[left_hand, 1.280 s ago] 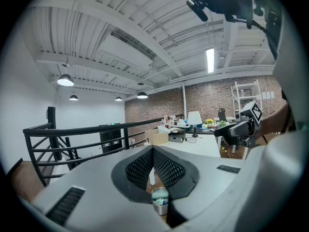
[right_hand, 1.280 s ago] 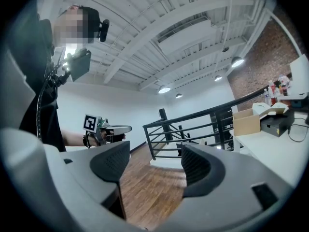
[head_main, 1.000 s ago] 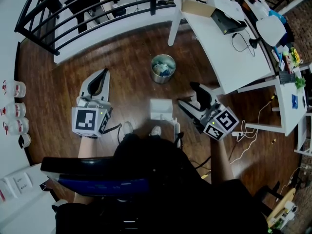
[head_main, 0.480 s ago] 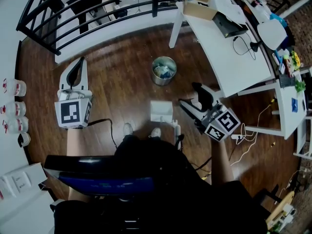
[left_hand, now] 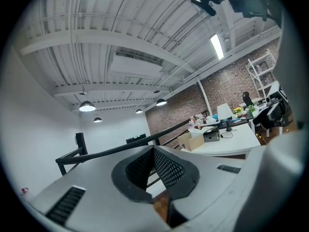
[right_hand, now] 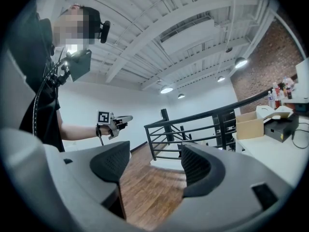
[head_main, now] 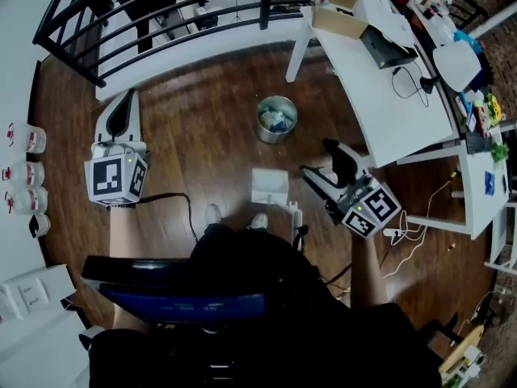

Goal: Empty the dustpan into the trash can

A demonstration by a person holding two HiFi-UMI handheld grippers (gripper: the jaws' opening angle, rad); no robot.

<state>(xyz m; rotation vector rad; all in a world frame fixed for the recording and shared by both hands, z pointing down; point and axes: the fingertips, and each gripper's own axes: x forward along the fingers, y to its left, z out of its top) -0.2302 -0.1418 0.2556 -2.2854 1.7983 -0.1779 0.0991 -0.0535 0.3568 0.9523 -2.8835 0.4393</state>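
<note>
Clearly the left gripper (left_hand: 154, 164) has its ribbed pads pressed together with nothing between them. It points level, out to the person's left towards the black railing (head_main: 161, 10). The right gripper (right_hand: 154, 164) stands with its jaws wide apart and only bare wooden floor (right_hand: 145, 192) showing through the gap, so neither gripper holds anything.

The dustpan (head_main: 269, 186), a white tray with its handle (head_main: 292, 211) standing up, sits on the floor just ahead of the person's shoes (head_main: 212, 213). It lies between the two grippers and is touched by neither. The trash can (head_main: 266, 136) stands further ahead, apart from the pan, with crumpled litter (head_main: 277, 120) inside. Whether the pan holds any sweepings is too small to tell.

This would fit a full pan waiting to be taken up, or one tipped out and set down again, so the pictures do not settle which move is due. The right gripper is the nearer one to the handle.

Between pan and can the floor is bare. A white table (head_main: 363, 79) with a cardboard box (head_main: 339, 18) stands to the right, and cables (head_main: 420, 208) trail beneath its edge, clear of that path.
</note>
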